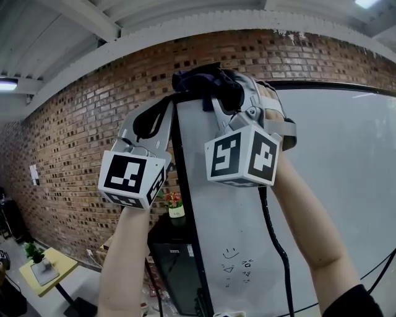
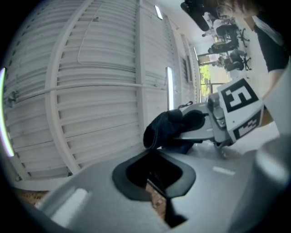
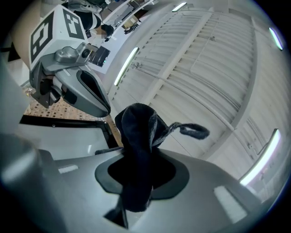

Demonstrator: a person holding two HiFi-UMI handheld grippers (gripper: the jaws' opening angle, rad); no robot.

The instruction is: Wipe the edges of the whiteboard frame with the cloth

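Note:
The whiteboard stands against a brick wall, and its black frame runs down the left side. Both grippers are raised at its top left corner. My right gripper is shut on a dark navy cloth, which lies against the frame's top corner. In the right gripper view the cloth bulges up between the jaws, with the frame corner just behind. My left gripper sits just left of the frame edge, its jaws together with nothing held. The left gripper view shows the cloth ahead.
The brick wall fills the left. Below are a small potted plant on a dark cabinet and a yellow table at the lower left. A black cable hangs along the right forearm. White ceiling beams run overhead.

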